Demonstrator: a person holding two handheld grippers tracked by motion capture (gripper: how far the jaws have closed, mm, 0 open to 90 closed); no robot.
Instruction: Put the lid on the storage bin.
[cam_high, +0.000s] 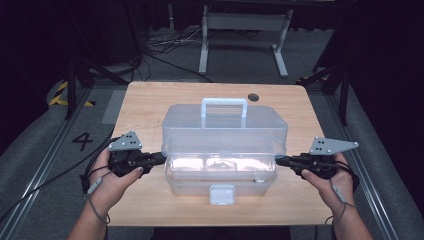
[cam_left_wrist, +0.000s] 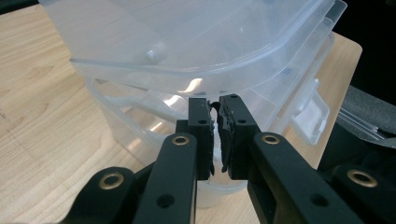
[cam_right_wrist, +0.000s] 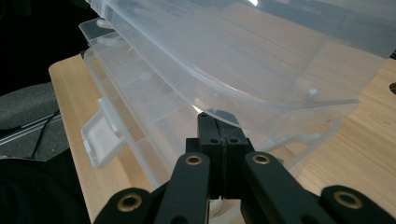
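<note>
- The wooden surface (cam_high: 145, 100) carries one clear plastic storage box (cam_high: 220, 172), set at its centre; the box is a lidded organiser case, its front towards 6 o'clock in the high view.
- The lid (cam_high: 225, 131) is seen raised above the base and tilted back towards 12 o'clock, with a carry handle (cam_high: 224, 106) standing on its top.
- The box is judged light and seemingly empty, its thin walls fairly stiff yet liable to flex; the smooth plastic is judged slippery, so a pinch on a rim edge is preferred to pressure on a flat wall.
- The side rims, at 9 and 3 o'clock, are judged the best places to be held; the handle would serve for lifting once the lid is latched.
- The left hand-held gripper (cam_high: 159, 158) is met at the box's 9 o'clock end; in the left gripper view its jaws are seen nearly closed on a thin plastic edge (cam_left_wrist: 215, 105).
- The right hand-held gripper (cam_high: 278, 160) is met at 3 o'clock; its jaws are pressed together at the lid's rim, though whether plastic lies between them cannot be told.
- The front latch (cam_high: 222, 194) hangs undone at 6 o'clock.
- No brand or label is legible on the box; a "4" (cam_high: 82, 140) is marked on the floor at 9 o'clock.
</note>
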